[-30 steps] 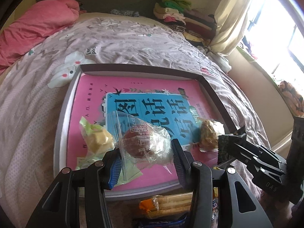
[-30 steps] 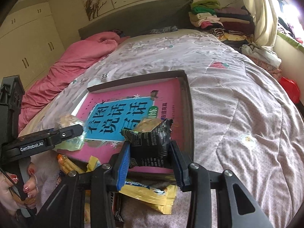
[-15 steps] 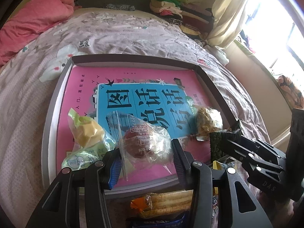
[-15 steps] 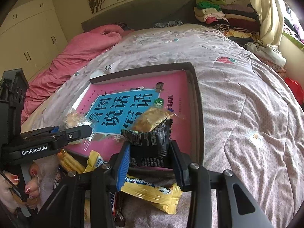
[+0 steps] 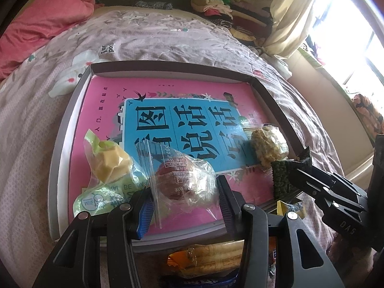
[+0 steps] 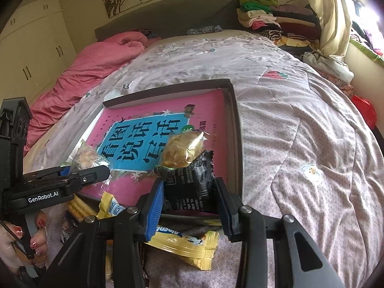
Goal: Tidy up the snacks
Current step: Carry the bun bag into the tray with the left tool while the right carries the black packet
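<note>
A shallow tray (image 5: 60,144) with a pink and blue printed floor lies on the bed; it also shows in the right wrist view (image 6: 236,129). My left gripper (image 5: 183,193) is shut on a clear bag with a brown round snack (image 5: 182,180), held over the tray's near edge. A yellow snack in a green bag (image 5: 108,163) lies to its left. My right gripper (image 6: 189,195) is shut on a black snack packet (image 6: 189,184) over the tray's near right corner. A golden crumbly snack (image 6: 183,150) lies in the tray just beyond it, also in the left wrist view (image 5: 267,145).
Loose snacks lie on the bed in front of the tray: a yellow packet (image 6: 184,242), a packet of sticks (image 5: 208,256), a blue wrapper (image 5: 199,282). A pink quilt (image 6: 96,64) and folded clothes (image 6: 271,21) lie at the bed's far end.
Both grippers have moved forward toward the tray with their packets still held. The golden snack now lies closer to the black packet.
</note>
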The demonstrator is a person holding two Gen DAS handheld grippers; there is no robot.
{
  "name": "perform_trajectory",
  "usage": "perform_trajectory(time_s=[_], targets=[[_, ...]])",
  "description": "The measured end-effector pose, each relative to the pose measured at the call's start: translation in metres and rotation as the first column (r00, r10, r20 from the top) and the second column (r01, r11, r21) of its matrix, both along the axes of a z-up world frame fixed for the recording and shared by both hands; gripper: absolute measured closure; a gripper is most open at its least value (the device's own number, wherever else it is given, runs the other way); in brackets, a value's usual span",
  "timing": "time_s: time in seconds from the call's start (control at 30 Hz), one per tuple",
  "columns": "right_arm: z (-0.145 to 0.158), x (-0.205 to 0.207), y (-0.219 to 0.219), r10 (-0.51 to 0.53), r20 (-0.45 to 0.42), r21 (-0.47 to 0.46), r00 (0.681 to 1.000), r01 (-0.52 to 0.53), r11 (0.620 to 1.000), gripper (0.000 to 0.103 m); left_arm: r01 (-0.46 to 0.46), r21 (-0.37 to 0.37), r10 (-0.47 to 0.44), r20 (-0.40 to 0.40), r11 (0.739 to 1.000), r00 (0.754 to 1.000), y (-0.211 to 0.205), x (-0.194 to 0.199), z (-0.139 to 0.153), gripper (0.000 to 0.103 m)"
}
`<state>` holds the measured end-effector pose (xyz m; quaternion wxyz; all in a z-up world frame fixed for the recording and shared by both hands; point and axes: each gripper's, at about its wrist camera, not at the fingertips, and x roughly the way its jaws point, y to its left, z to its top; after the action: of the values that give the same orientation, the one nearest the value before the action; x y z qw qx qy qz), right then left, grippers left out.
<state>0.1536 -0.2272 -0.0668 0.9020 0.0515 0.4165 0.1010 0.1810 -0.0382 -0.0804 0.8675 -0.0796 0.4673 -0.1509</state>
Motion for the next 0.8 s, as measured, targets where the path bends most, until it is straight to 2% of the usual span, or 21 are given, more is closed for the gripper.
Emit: perform_trajectory(time_s=[0.4,0.5,0.8], targets=[[0.003,-0.006,0.001,-0.007,0.002,-0.027,1.000,0.007,1.000,0.060,-0.001,0.004,0.001,-0.011,1.000,1.000,0.001,0.001,-0.002,0.051],[0.004,-0.007,0.000,-0.017,0.005,-0.034,1.000,0.017,0.999,0.056,-0.004,0.005,0.004,-0.012,1.000,1.000,0.002,0.001,-0.002,0.051],[0.006,-0.010,-0.005,-0.025,0.006,-0.019,1.000,0.025,1.000,0.056,-0.021,0.016,0.021,-0.016,1.000,1.000,0.007,0.000,-0.002,0.045]])
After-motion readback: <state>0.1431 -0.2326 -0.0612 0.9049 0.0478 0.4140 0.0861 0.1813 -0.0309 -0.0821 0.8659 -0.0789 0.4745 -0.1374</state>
